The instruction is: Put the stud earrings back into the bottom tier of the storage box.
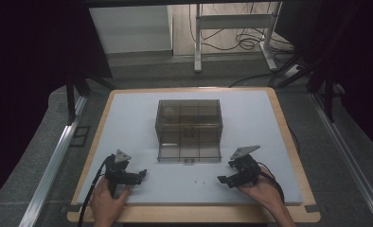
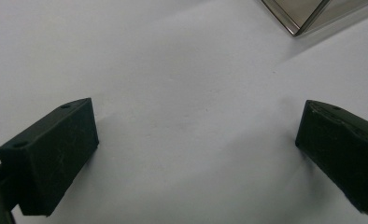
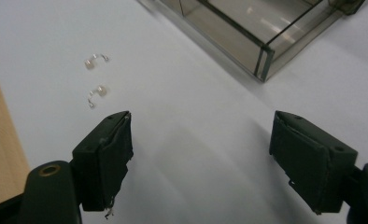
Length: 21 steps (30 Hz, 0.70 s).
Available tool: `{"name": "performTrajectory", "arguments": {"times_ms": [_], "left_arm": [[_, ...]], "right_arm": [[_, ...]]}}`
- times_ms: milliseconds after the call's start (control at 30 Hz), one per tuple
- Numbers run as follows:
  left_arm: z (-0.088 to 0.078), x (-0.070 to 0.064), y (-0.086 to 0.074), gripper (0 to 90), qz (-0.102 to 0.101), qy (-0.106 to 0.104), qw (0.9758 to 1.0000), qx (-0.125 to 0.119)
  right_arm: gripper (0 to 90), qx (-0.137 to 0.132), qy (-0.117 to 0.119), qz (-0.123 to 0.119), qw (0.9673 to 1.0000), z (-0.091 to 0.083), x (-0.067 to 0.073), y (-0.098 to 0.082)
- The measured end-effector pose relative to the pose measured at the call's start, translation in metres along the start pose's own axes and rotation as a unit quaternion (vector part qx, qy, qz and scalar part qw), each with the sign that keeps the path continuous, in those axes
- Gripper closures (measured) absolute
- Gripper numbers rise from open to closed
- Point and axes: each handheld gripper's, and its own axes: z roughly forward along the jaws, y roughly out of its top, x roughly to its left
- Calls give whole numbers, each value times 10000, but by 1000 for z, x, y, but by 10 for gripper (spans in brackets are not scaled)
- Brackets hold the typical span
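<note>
Both tongs, left [image 1: 143, 173] and right [image 1: 219, 179], released, empty. Step: approach. Right tongs must reach the two small clips [image 3: 97, 74] beside the box [image 1: 189, 131].

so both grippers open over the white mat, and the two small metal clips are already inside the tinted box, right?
Not quite. The two small metal clips lie on the white mat, outside the tinted box, near the right gripper; the right gripper view shows it. The rest holds: the left gripper and the right one are both open over the mat, nothing between the jaws.
</note>
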Motion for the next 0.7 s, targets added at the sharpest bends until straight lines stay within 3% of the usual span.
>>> {"name": "performTrajectory", "arguments": {"times_ms": [100,433,533,700], "left_arm": [[0,0,0,0,4,-1,10000,4],[0,0,0,0,-11,2,10000,-10],[0,0,0,0,-12,1,10000,-10],[0,0,0,0,5,2,10000,2]], "right_arm": [[208,30,14,85,10000,-2,-1,4],[246,380,26,-152,9992,2,5,18],[341,625,-148,-491,9967,6,9,24],[451,850,-89,-751,9935,8,15,29]]}}
